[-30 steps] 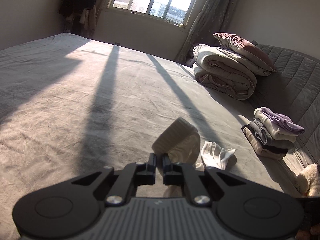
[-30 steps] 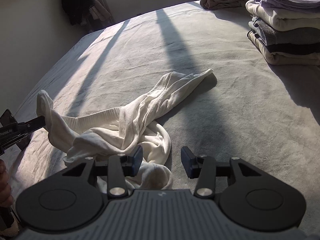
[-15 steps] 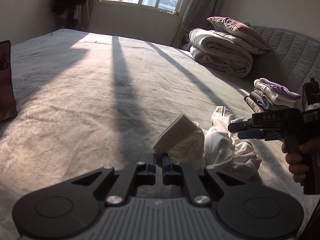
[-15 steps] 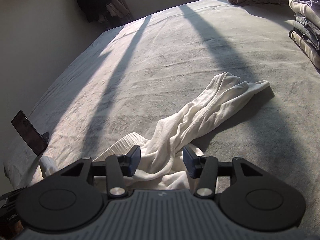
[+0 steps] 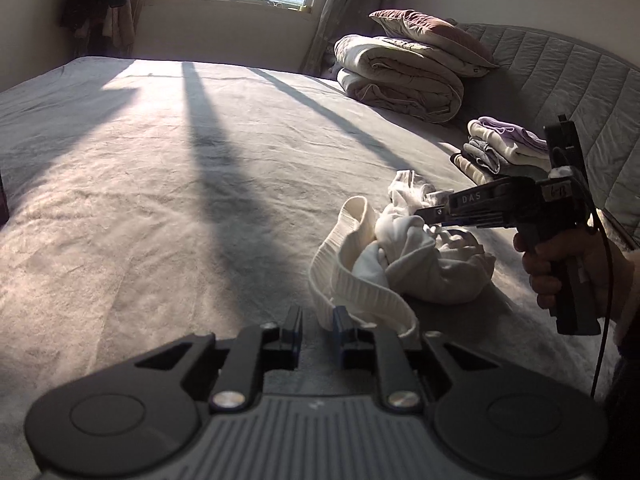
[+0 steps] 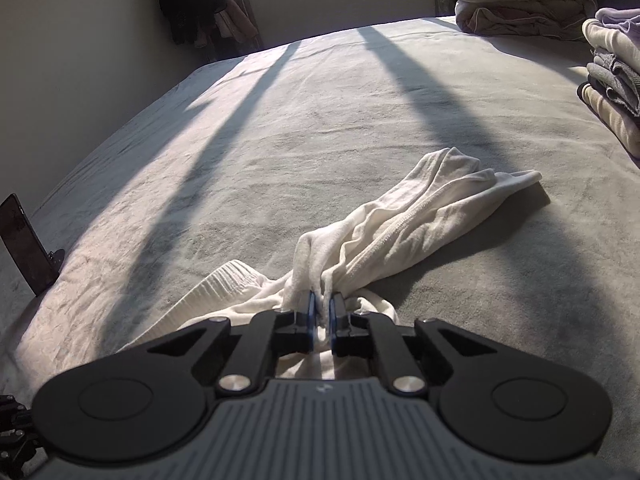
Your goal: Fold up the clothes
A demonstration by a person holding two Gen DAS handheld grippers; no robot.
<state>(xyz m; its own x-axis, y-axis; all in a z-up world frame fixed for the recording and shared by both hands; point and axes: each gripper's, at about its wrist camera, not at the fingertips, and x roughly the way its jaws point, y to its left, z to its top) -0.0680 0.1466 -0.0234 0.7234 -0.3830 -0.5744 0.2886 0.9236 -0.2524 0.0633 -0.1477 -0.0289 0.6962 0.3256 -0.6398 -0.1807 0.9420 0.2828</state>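
- Right wrist view: the right tool (image 6: 321,312) is clenched on a bunched fold of the white garment (image 6: 404,228), cloth pinched between its blue pads.
- From that grip the white garment runs away across the grey bed (image 6: 320,120), its far end lying flat in shadow.
- Its ribbed waistband (image 6: 208,292) lies to the left of the grip.
- Left wrist view: the left tool (image 5: 316,330) is released, a gap showing between its fingers, with the ribbed waistband (image 5: 352,276) just in front of its right finger; I cannot tell whether they touch.
- The right tool (image 5: 430,214) reaches in from the right, held in a hand (image 5: 576,264), its tips buried in the crumpled heap.
- A stack of folded clothes (image 5: 504,152) sits well beyond the heap, near the quilted headboard (image 5: 568,80).
- A rolled duvet (image 5: 400,76) with a pillow (image 5: 432,34) on top lies farther back.
- A dark phone (image 6: 24,244) stands propped at the bed's left edge.
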